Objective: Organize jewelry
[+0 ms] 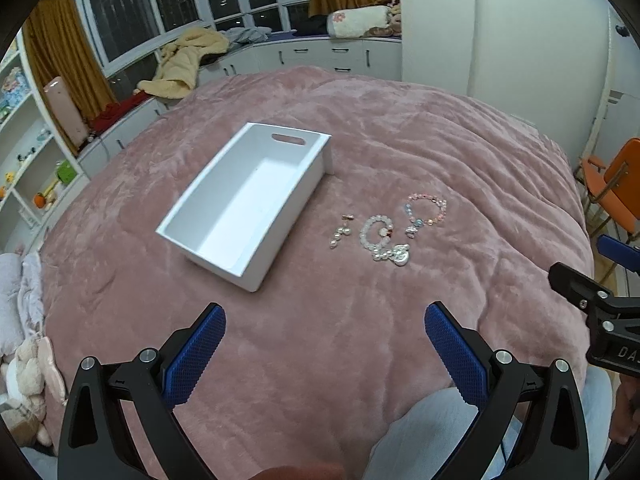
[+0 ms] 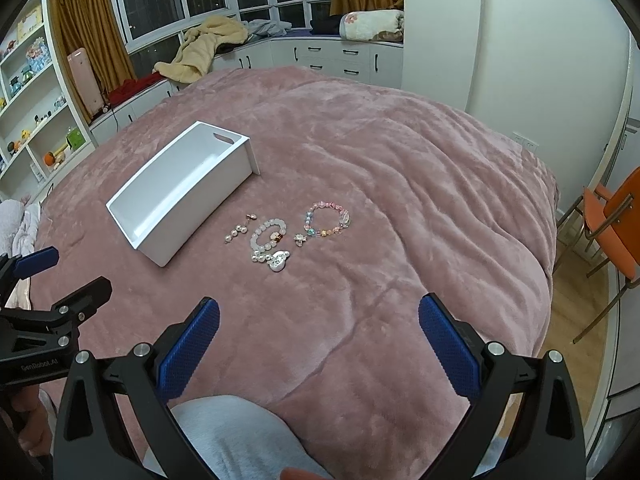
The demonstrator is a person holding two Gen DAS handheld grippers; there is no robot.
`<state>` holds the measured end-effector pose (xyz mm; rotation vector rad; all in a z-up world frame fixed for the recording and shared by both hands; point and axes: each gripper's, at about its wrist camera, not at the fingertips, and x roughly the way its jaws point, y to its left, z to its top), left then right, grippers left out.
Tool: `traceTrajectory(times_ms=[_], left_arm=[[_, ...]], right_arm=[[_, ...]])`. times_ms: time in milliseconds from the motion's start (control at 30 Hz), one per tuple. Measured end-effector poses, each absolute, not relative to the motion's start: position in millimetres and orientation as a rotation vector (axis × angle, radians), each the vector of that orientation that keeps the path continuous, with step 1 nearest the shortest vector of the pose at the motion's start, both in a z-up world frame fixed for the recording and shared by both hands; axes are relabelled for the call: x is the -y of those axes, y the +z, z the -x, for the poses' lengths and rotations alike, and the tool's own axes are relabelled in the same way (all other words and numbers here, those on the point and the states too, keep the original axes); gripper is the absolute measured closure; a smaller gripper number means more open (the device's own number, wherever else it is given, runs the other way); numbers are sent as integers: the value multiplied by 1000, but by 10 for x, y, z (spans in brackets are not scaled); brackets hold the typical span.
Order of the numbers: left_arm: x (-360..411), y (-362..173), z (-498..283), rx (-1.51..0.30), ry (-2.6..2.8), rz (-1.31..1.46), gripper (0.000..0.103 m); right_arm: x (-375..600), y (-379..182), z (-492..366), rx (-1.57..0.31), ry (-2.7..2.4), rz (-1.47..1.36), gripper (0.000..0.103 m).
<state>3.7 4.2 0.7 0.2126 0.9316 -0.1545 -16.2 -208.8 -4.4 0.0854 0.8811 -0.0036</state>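
An empty white box (image 1: pixel 240 196) (image 2: pixel 180 188) with a handle slot lies on the pink bed cover. To its right sit a small pearl piece (image 1: pixel 340 232) (image 2: pixel 239 231), a white bead bracelet (image 1: pixel 378 234) (image 2: pixel 267 234) with a silver charm (image 1: pixel 401 257) (image 2: pixel 279 262), and a pastel bead bracelet (image 1: pixel 427 210) (image 2: pixel 327 219). My left gripper (image 1: pixel 324 320) is open above the cover, short of the box and jewelry. My right gripper (image 2: pixel 319 318) is open too, nearer than the bracelets. Each gripper shows at the edge of the other's view.
The pink cover (image 2: pixel 380 160) spans the whole bed. White cabinets with clothes (image 2: pixel 208 48) line the window behind. Shelves (image 2: pixel 36 120) stand at left, an orange chair (image 2: pixel 612 216) at right. Plush toys (image 1: pixel 28 360) lie by the left edge. A grey-clad knee (image 2: pixel 240 432) is below.
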Motion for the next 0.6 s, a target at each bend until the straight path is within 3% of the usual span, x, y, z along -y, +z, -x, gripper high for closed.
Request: traceTrajectory(times_ms=[600], left_arm=[[268, -497, -786, -933, -229, -196, 2]], right_arm=[[2359, -608, -522, -924, 23, -109, 5]])
